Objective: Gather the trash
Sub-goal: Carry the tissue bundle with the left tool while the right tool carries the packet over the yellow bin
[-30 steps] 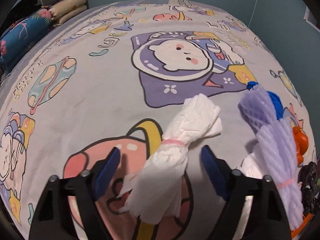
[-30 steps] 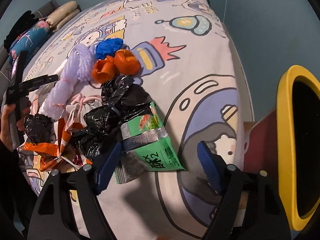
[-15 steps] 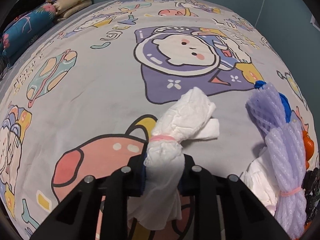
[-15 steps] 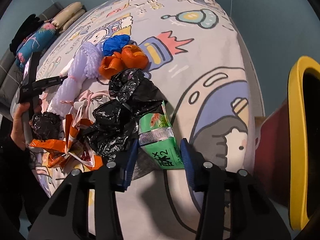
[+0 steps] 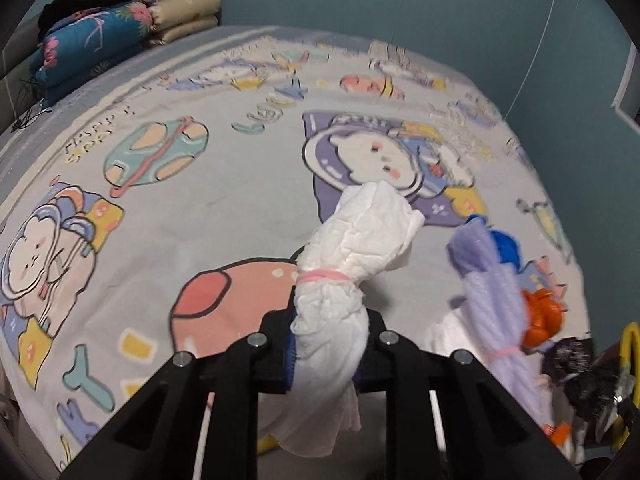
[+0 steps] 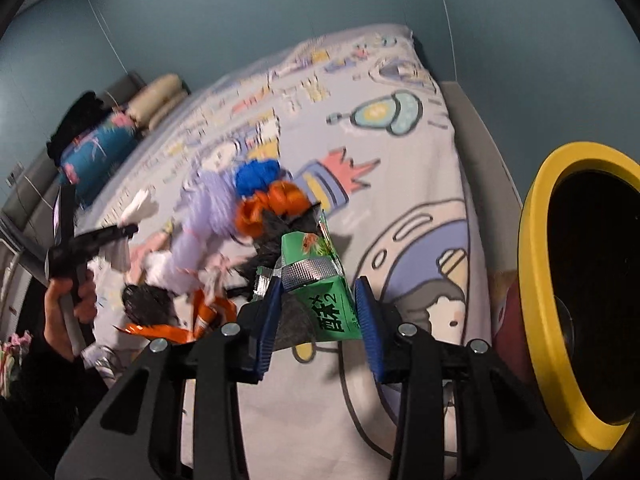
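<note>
A white tissue bundle (image 5: 360, 240) tied with a pink band hangs above the cartoon bedsheet (image 5: 200, 208), and my left gripper (image 5: 328, 344) is shut on its lower half. In the right wrist view a green snack packet (image 6: 320, 280) sits between the blue pads (image 6: 368, 320) of my right gripper (image 6: 316, 300). Those jaws are closing on it and it is lifted off the bed. Behind it lies the trash pile: a purple foam net (image 6: 208, 216), a blue wad (image 6: 256, 174), an orange bag (image 6: 276, 208) and black bags (image 6: 148, 304). A hand (image 6: 64, 312) holds the left gripper (image 6: 100, 240) at the far left.
A bin with a yellow rim (image 6: 532, 240) and dark opening stands at the right, beside the bed's edge. Folded pillows and a blue blanket (image 5: 100, 36) lie at the head of the bed. A teal wall (image 5: 400, 0) runs behind.
Both grippers closed from wide open, the left on the tissue bundle, the right on the green packet. Both then rose, lifting their items off the bed.
</note>
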`<state>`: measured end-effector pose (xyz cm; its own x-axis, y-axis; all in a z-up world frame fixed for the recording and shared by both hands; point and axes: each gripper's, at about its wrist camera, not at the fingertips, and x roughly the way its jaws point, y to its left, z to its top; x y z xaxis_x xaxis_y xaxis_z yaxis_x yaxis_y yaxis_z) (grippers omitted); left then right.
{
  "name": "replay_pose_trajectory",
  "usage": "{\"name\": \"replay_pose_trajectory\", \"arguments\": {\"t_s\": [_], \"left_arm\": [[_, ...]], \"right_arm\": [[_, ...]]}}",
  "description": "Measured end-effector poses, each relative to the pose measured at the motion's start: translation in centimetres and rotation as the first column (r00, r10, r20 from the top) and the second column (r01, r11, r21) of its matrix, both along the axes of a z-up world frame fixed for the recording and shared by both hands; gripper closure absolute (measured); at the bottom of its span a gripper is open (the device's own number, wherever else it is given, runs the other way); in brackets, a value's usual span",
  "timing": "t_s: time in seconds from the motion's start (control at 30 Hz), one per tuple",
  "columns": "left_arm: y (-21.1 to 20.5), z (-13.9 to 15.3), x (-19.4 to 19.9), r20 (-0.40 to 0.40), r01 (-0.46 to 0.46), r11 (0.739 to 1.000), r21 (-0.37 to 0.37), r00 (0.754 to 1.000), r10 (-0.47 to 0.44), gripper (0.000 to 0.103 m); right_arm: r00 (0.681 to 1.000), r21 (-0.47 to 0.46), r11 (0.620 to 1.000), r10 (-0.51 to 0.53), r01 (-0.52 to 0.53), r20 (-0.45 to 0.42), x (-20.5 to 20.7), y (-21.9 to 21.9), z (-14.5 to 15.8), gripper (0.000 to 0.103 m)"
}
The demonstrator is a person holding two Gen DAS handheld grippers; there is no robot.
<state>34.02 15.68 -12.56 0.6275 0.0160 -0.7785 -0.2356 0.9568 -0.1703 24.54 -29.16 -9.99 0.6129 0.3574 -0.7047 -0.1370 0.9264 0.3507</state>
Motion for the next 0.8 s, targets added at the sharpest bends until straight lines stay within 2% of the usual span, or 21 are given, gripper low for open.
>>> {"name": "replay_pose_trajectory", "arguments": {"t_s": [0.13,0.23,0.37,0.63,0.8], "left_arm": [[-0.1,2.5,-2.4,0.056,-0.004,1.000,-0.024,0.998,0.006,0.084],[-0.8,4.4,-4.2,0.094,0.015,1.000,-0.027,0.996,-0.012,0.084],[-2.1,6.2,-5.8,0.131,0.043,0.999,-0.032,0.991,-0.039,0.084],[-6.2,9.1,-7.4,0.189,0.121,0.992,-0.022,0.975,-0.115,0.084],[-9.9,10.8,-7.9,0.224,0.192,0.981,-0.002,0.956,-0.187,0.084]], "right_arm": [[0.998,0.035,0.999,0.001,-0.002,0.055,-0.8,-0.3,1.6,0.068],[0.997,0.079,0.997,0.009,-0.015,0.073,-1.3,-0.4,2.8,0.068],[0.996,0.090,0.996,0.008,-0.016,0.092,-2.2,-0.4,3.9,0.068],[0.985,0.034,0.999,-0.007,0.002,0.172,-3.5,-0.4,6.0,0.068],[0.976,0.012,1.000,-0.029,0.027,0.214,-4.1,-1.6,7.5,0.068]]}}
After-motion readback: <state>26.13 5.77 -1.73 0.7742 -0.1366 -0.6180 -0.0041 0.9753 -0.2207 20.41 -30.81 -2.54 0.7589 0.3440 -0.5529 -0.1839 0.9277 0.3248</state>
